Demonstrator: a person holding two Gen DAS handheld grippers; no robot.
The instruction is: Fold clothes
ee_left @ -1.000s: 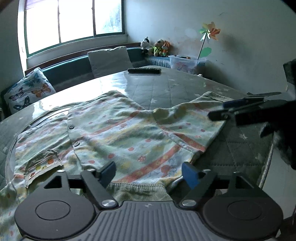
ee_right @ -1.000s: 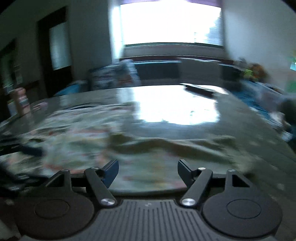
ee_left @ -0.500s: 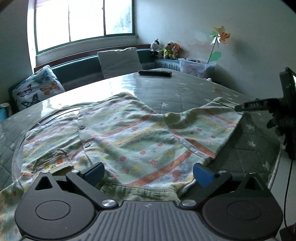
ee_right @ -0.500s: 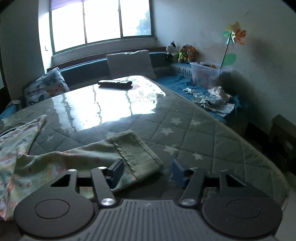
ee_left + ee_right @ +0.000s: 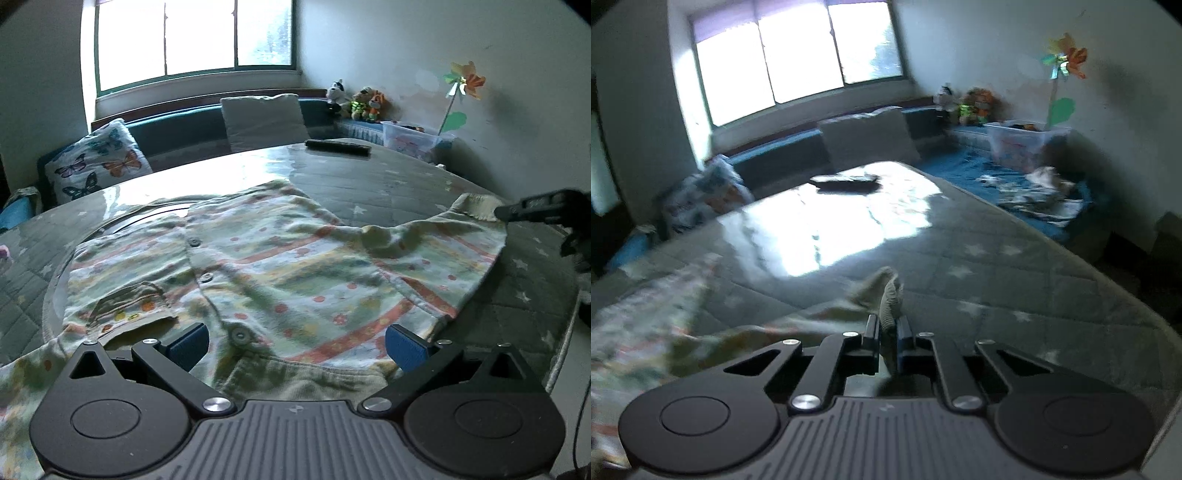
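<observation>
Quilted star-print table (image 5: 388, 184) by a window; patterned shirt (image 5: 258, 266) lies spread mid-frame, long axis left–right. Right gripper (image 5: 887, 334) clenched on sleeve cuff (image 5: 891, 295), far right in left view. Left gripper (image 5: 295, 341) released, over hem

Daylight is pouring in from behind, and both fisheye views are bending hard at the edges.

The window (image 5: 192, 35) is blowing out to white in both views, throwing bright glare across the glossy table (image 5: 831, 236) while the corners are falling into dark vignette. The left wrist view is staying fairly sharp, with the wall (image 5: 406, 44) evenly lit. The right wrist view is smearing with motion blur, worst over the garment (image 5: 646, 325) at lower left, and straight lines are bowing outward.
</observation>
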